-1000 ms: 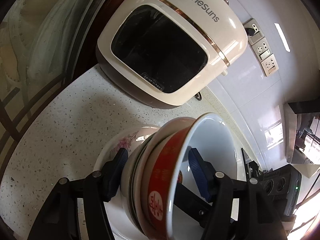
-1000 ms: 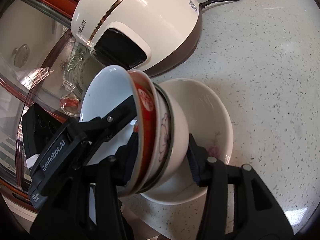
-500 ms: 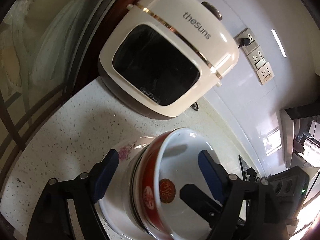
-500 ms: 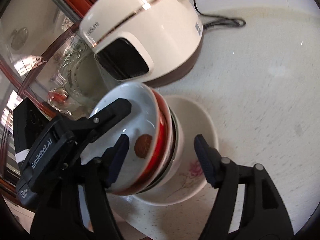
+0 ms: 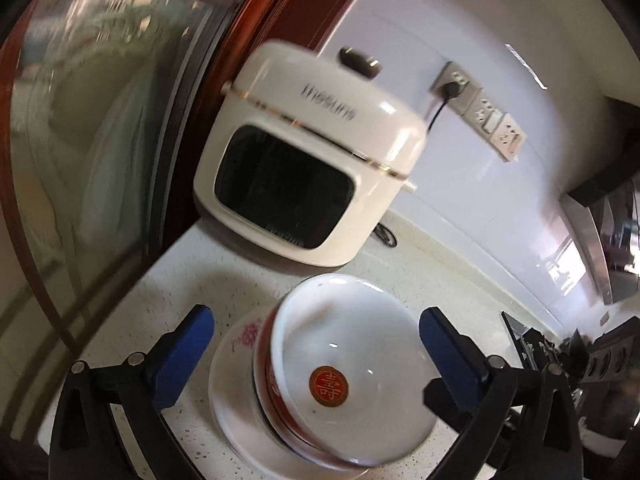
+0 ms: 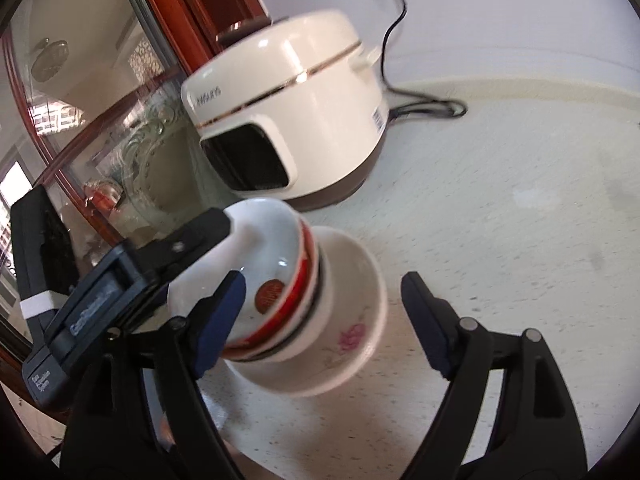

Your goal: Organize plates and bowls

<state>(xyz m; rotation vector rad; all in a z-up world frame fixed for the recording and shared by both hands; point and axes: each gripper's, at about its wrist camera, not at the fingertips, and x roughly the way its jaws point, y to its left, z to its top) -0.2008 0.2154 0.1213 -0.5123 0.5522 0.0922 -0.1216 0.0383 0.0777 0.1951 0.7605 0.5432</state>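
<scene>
Two grippers stand wide apart around one nested stack of bowls (image 5: pixel 344 384) on the speckled counter (image 6: pixel 500 240), and neither pad presses on it. Both sets of jaws have just been opening; the stack sits between the fingers of the left gripper (image 5: pixel 316 352), clear of both blue pads, and in the right wrist view the right gripper (image 6: pixel 324 320) frames it the same way, its left pad just in front of the top bowl without gripping. Stack order reads plainly: a white bowl with a red round seal on top, a red-banded bowl under it, a dark-rimmed one below, all seated in a wide floral dish (image 6: pixel 352 340) that rests on the counter. Behind it stands a cream cooker (image 5: pixel 312 176), near but not touching, with its cord running to a wall socket (image 5: pixel 456 84). My reading is that the set-down of this stack is finished and the release is the step in hand. The stack looks slightly tilted toward the left gripper, so the next move calls for drawing both grippers back without brushing the rims. Whether more plates or bowls wait elsewhere I cannot tell; none shows in either view.
</scene>
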